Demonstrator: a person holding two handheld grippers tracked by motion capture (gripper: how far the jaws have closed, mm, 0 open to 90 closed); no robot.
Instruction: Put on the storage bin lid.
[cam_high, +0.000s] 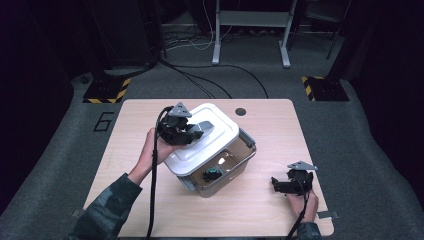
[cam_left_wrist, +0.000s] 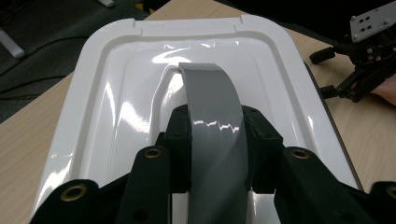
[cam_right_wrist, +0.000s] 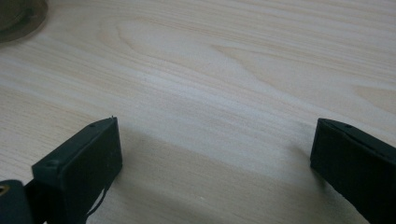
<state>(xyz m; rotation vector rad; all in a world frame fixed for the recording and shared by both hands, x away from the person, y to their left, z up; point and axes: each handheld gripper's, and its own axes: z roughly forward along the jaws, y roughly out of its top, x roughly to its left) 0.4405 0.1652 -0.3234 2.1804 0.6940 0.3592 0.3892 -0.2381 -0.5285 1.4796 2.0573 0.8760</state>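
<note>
High view: your left gripper (cam_high: 196, 131) is clamped on the grey arched plastic handle (cam_high: 206, 126) of the white glossy rectangular plastic lid (cam_high: 200, 142). The lid sits skewed over the translucent grey plastic storage bin (cam_high: 235, 167), which stands near the middle of the pale wooden table (cam_high: 140, 115). The bin's corner toward 4 o'clock is uncovered. A small dark object (cam_high: 212, 174) lies in that opening; what it is cannot be made out.

Left gripper view: both jaws press the handle's (cam_left_wrist: 212, 116) flanks, with the lid's (cam_left_wrist: 116, 93) moulded recess beyond. Grip looks centred across the handle.

Right gripper view: your right gripper (cam_right_wrist: 212, 158) has its jaws spread wide with nothing between them, over bare wood (cam_right_wrist: 210, 70). In the high view it (cam_high: 287, 184) rests at about 4 o'clock from the bin, well apart from it.

Risks, judged from here:
- The handle is smooth and curved. A sideways pull could let it slide through the pads, and the lid would drop onto the bin rim.
- The lid is held at one point only. A tilt of your wrist could swing its far edge into the bin wall and shove the bin across the table.
- Nothing steadies the bin. If a lid edge catches under the rim, the bin may lift or skid.
- The cable (cam_high: 152, 185) trailing from the left gripper runs along your forearm and could snag on the table edge.
</note>
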